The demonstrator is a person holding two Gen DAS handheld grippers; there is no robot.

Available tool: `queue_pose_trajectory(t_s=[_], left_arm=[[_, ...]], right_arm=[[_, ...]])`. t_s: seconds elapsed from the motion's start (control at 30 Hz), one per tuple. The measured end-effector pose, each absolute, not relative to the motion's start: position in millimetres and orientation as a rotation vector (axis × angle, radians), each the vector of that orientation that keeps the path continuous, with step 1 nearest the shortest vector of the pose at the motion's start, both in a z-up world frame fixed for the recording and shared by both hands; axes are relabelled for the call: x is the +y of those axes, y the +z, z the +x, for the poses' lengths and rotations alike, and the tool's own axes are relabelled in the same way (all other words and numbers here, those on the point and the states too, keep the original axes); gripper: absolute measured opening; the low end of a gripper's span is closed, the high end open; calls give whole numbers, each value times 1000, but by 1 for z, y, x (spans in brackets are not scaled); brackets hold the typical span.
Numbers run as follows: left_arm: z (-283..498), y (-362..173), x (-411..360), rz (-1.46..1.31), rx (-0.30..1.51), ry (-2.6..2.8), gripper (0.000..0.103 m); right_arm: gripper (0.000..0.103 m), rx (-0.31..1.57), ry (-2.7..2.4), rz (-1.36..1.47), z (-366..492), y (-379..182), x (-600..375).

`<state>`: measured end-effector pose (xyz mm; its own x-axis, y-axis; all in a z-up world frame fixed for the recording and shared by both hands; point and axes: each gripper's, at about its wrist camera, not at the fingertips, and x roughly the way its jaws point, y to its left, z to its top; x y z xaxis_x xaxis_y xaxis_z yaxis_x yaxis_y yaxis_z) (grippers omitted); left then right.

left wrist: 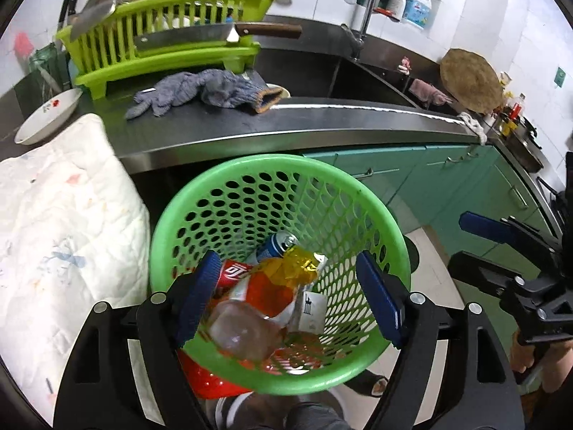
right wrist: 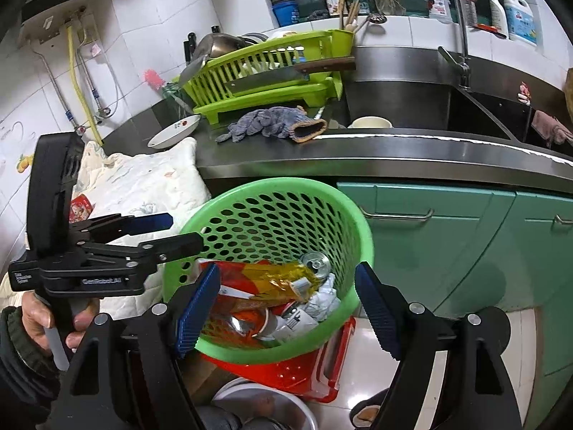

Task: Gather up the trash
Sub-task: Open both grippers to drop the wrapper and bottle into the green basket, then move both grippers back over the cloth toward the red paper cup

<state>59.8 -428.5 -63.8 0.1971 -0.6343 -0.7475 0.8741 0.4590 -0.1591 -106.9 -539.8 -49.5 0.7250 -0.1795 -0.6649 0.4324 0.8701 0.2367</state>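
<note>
Both your left gripper [left wrist: 286, 297] and right gripper [right wrist: 286, 304] hang with jaws apart, empty. The bin [left wrist: 250, 168] below them sits tilted; nudge its rim and the bottle [left wrist: 243, 333] may spill.

Mostly plastic and steel in front of me.

I see a perforated green plastic basket [left wrist: 229, 193] holding a glossy metal can [left wrist: 277, 245], shiny yellow foil wrapper [left wrist: 293, 265], clear plastic bottle [left wrist: 243, 329] and crumpled paper [right wrist: 324, 299]. My left gripper [left wrist: 288, 297] has matt black arms with ribbed blue pads [left wrist: 378, 295]. The brushed steel counter [left wrist: 322, 125] carries a rough knitted cloth glove [left wrist: 204, 91], a smooth lime plastic rack [left wrist: 172, 28] and a wood-handled steel cleaver [left wrist: 186, 37].
</note>
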Motion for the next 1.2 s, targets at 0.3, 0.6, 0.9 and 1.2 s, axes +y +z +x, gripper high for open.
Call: queue_pose_trajectory(t_s=[0.3, 0.6, 0.9, 1.2], left_arm=[[67, -46, -386, 327, 813, -1017, 77], [89, -32, -333, 291, 783, -900, 77], [124, -20, -275, 286, 756, -748, 77], [174, -1, -215, 302, 715, -554, 77]], right_arm=[[76, 680, -298, 371, -91, -45, -518], [77, 683, -243, 334, -70, -40, -493], [77, 701, -167, 296, -41, -37, -464], [77, 719, -98, 256, -11, -34, -433]])
